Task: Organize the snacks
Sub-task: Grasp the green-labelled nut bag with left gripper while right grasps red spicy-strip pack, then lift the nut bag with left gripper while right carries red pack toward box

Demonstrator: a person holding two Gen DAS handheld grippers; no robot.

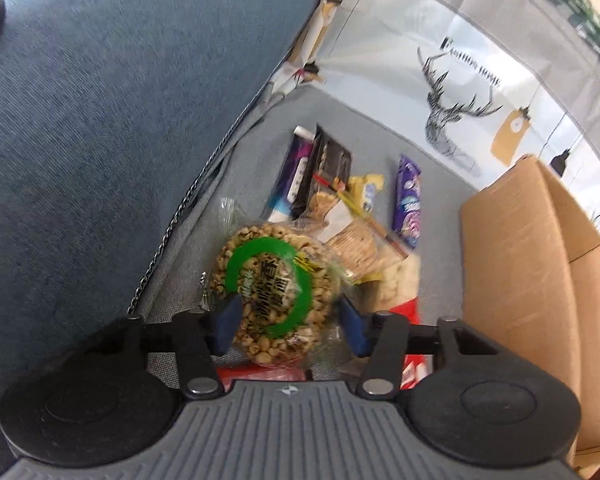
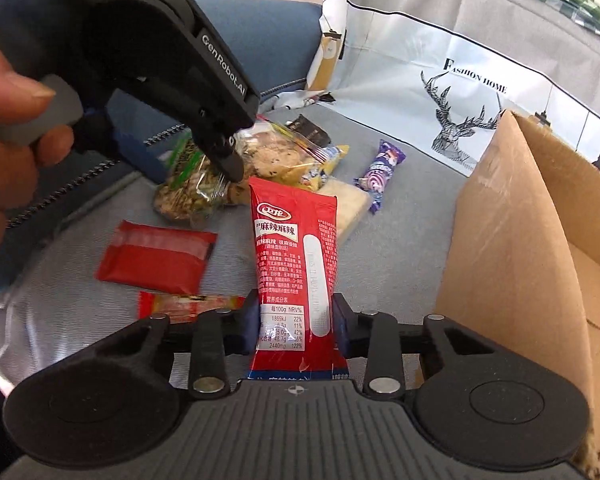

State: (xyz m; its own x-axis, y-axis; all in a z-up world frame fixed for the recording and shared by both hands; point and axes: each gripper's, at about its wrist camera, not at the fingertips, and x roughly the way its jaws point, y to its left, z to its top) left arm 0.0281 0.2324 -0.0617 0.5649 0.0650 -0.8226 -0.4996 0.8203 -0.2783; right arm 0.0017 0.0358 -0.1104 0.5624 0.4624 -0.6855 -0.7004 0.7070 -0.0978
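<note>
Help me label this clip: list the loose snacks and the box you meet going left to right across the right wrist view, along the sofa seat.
Flat red packet → tall red snack packet held in the right tool → purple candy wrapper → cardboard box.

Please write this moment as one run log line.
left gripper: shut on peanut disc | right gripper: shut on red pack | box: open, at right | other snacks: on sofa

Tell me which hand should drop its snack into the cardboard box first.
Right. Its tool already grips the red packet, with the box open just beside it. The left tool, on the round nut snack, sits farther away.
</note>
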